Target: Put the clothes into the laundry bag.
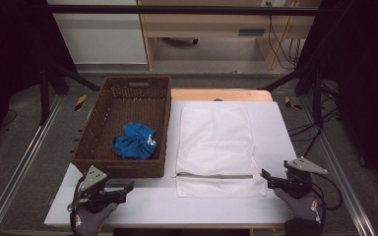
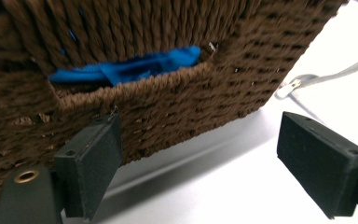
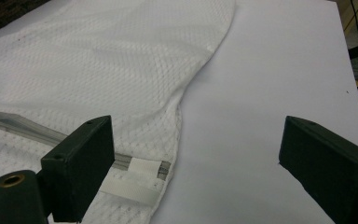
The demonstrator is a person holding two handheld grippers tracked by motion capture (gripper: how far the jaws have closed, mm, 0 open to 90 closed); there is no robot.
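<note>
High view: woven brown basket point(image 1: 128, 98), crumpled blue cloth point(image 1: 134, 141), flat white mesh bag point(image 1: 215, 147).

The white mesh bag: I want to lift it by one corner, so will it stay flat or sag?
The white mesh bag will probably sag: it lies thin and limp on the table, with a soft curved edge in the right gripper view. It looks light and flat, likely empty. The zipper strip may hang a little stiffer.
</note>
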